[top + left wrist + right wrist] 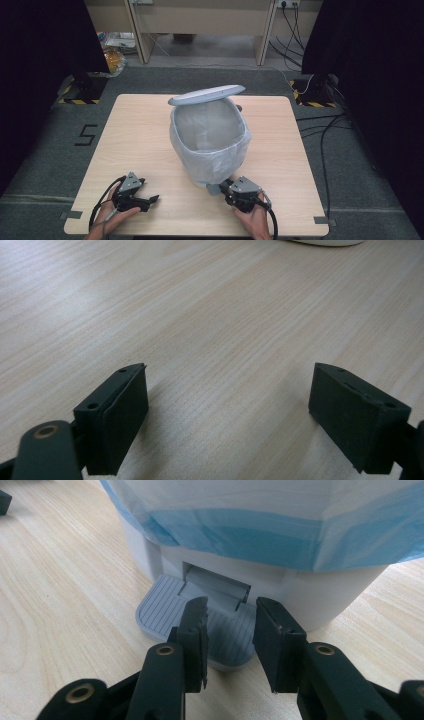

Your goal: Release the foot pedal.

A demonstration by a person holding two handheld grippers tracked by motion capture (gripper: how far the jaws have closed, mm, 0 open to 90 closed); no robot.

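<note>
A white pedal bin (210,137) lined with a pale blue plastic bag (260,525) stands in the middle of the wooden table (140,130). Its grey lid (206,94) is tilted up. The ribbed grey pedal (160,612) sticks out at the bin's near foot. My right gripper (231,605) lies on top of that pedal, jaws a narrow gap apart, with nothing clamped between them. In the high view the right gripper (226,188) points at the bin's base. My left gripper (152,199) rests at the near left, and the left gripper (230,370) stands wide open over bare wood.
The table's front edge is just behind both hands. Black curtains hang at both sides. Cables run across the floor at the right, and a desk (200,20) stands at the back. A corner of the bin's base (325,242) shows at the top of the left gripper view.
</note>
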